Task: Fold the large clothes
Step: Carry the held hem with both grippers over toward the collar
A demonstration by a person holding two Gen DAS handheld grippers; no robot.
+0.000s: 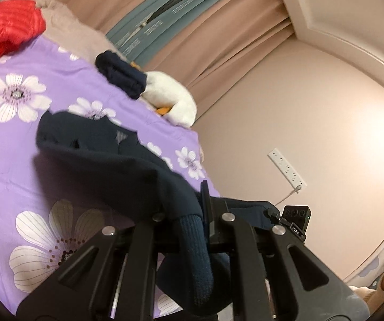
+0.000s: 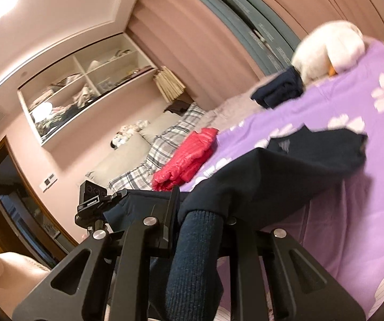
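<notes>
Both tongs pinch the navy sweater's ribbed hem – left tongs (image 1: 192, 214), right tongs (image 2: 200, 214) – with the navy sweater (image 1: 103, 155) stretching ahead over the purple floral bed (image 1: 18, 139). Only the right view shows wall shelves (image 2: 85, 85); only the left, a power strip (image 1: 287, 169).

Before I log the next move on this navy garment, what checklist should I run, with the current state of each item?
1. Left gripper shut on the navy garment at its ribbed cuff: ok.
2. Right gripper shut on the garment's ribbed cuff: ok.
3. Far end of the garment resting on the purple bedspread: ok.
4. Garment spread flat: not ok, it is bunched.
5. Red jacket apart from the garment: ok.
</notes>
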